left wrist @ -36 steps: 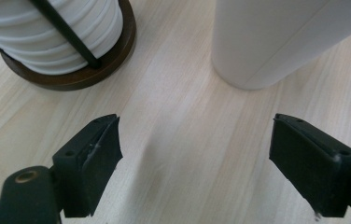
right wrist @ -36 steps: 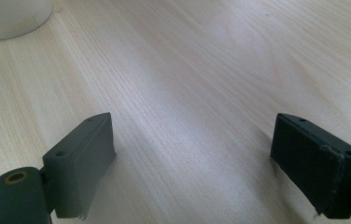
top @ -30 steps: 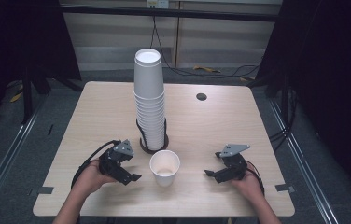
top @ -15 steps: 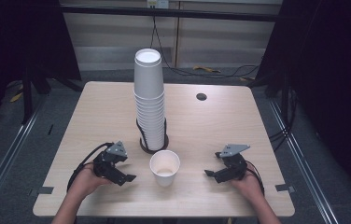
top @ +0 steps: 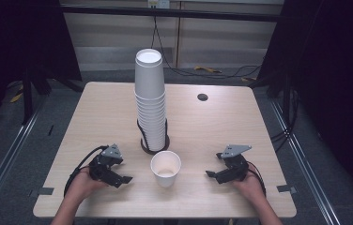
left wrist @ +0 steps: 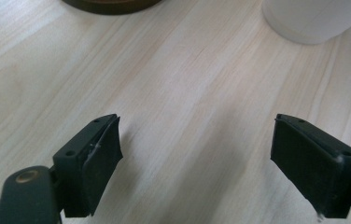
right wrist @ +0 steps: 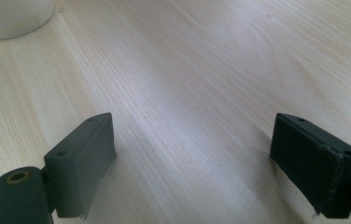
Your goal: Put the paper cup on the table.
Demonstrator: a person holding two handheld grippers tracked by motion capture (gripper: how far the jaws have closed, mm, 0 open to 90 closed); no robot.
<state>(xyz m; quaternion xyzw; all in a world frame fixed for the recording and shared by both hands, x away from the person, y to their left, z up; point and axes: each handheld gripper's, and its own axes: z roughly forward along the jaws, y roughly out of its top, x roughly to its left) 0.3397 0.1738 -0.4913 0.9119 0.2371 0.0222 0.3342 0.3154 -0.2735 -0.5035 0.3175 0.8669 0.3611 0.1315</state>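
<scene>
The left tool [top: 124,179] rests low on the near-left part of the bench [top: 95,108], its jaws standing apart with nothing but bare wood between them, as the left gripper view confirms. Just to its right stands a single white paper cup [top: 165,168], upright, mouth up, on the near middle of the bench; its inside looks empty, though the bottom is in shadow. Behind it, a little farther off and apart from it, a tall stack of nested white paper cups [top: 150,101] rises from a dark round holder [top: 155,148], and the top cup of that stack also shows an empty mouth. On the near right the right tool [top: 210,174] lies level, pointing toward the single cup, its jaws likewise spread on nothing. A small dark round spot [top: 202,97] sits on the far right of the bench. The step in hand looks to be taking hold of the lone cup, and either tool is near enough. To do it well, bring the jaws in level to either side of the cup wall, somewhat below the rim, and close gently, since thin paper will crush or tip. Keep clear of the stack, which looks easy to topple.
</scene>
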